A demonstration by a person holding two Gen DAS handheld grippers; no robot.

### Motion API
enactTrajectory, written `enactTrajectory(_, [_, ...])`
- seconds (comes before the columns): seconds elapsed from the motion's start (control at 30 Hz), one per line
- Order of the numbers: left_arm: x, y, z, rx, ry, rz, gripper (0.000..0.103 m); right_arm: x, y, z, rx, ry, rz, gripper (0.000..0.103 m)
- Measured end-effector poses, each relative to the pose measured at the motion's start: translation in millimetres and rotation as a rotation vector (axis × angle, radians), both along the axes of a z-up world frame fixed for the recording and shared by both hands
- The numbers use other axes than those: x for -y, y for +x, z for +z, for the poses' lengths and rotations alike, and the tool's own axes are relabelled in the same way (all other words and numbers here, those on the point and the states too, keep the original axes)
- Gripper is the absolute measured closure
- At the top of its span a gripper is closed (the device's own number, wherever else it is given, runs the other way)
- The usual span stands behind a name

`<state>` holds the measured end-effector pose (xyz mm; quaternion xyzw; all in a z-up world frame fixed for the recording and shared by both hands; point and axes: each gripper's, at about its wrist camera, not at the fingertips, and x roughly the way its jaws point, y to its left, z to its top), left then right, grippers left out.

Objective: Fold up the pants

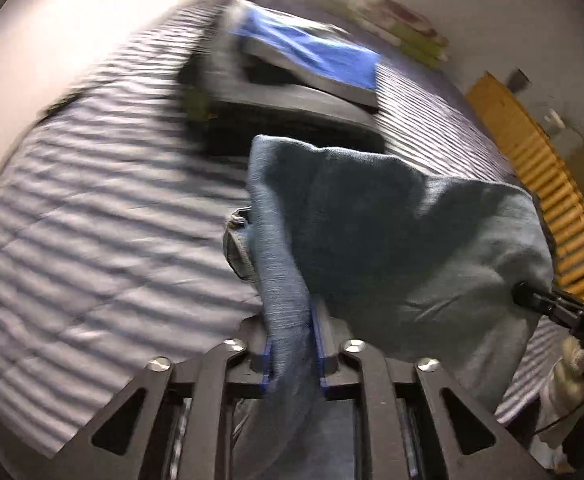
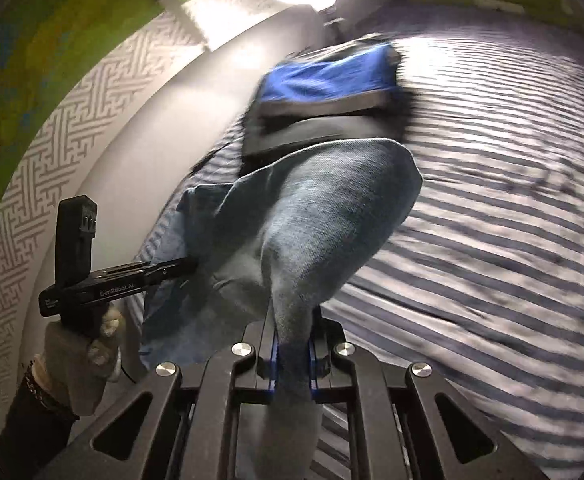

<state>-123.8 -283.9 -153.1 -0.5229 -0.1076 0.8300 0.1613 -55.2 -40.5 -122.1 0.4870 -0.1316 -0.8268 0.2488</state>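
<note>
Over the striped bed point(image 1: 92, 240), both grippers, left point(image 1: 293, 344) and right point(image 2: 293, 354), had jaws pinching the lifted pants point(image 1: 391, 220); I judged thick denim might slip, spoiling the fold.

On my left gripper point(image 2: 190, 268), seen from my right wrist camera, white lettering along the black finger read "GenRobot.AI". A smaller white mark sat at its back end, too tiny for me to read. On my right gripper point(image 1: 521, 294), from the left wrist view, I caught "DAS" in pale letters, cut off at the frame edge.
</note>
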Motion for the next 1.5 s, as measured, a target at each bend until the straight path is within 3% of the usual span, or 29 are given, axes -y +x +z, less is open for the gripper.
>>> enactTrajectory(0.2, [-114, -16, -11, 0.012, -0.002, -0.162, 0.088, -100, 34, -8, 0.050, 0.054, -0.157, 0.094])
enactTrajectory(0.3, [-140, -16, -12, 0.018, -0.038, -0.207, 0.075, -139, 36, -22, 0.094, 0.042, -0.230, 0.094])
enactTrajectory(0.37, [-139, -12, -7, 0.011, -0.060, -0.193, 0.055, -150, 36, -31, 0.106, 0.053, -0.241, 0.093])
enactTrajectory(0.47, [-119, 0, 3, 0.008, -0.083, -0.136, 0.045, -154, 33, -44, 0.155, 0.084, -0.194, 0.084])
enactTrajectory(0.57, [-94, 20, 10, 0.022, -0.047, -0.068, 0.032, -166, 32, -40, 0.163, 0.098, -0.170, 0.080])
enactTrajectory(0.73, [-77, 25, 4, 0.052, -0.031, -0.017, 0.029, -192, 25, -26, 0.124, 0.075, -0.194, 0.057])
enactTrajectory(0.9, [-91, -11, -12, 0.113, 0.075, -0.021, 0.023, -194, 8, -52, 0.214, -0.031, -0.197, 0.055])
enactTrajectory(1.0, [-107, -31, -24, 0.131, 0.031, -0.049, 0.022, -190, 5, -66, 0.241, -0.094, -0.204, 0.055])
enactTrajectory(1.17, [-112, -51, -42, 0.169, 0.036, -0.049, 0.011, -184, -4, -81, 0.256, -0.128, -0.229, 0.053])
enactTrajectory(1.3, [-109, -51, -47, 0.149, 0.069, -0.060, 0.011, -172, -7, -90, 0.268, -0.122, -0.191, 0.051])
enactTrajectory(1.33, [-110, -51, -47, 0.143, 0.072, -0.067, 0.019, -169, -6, -92, 0.264, -0.122, -0.185, 0.051])
enactTrajectory(1.37, [-113, -50, -46, 0.144, 0.098, -0.091, 0.041, -168, -7, -92, 0.255, -0.120, -0.183, 0.051])
enactTrajectory(1.4, [-117, -49, -46, 0.159, 0.129, -0.112, 0.052, -165, -7, -92, 0.248, -0.110, -0.174, 0.051])
enactTrajectory(1.5, [-126, -45, -41, 0.136, 0.086, -0.121, 0.060, -160, -9, -91, 0.244, -0.090, -0.168, 0.058])
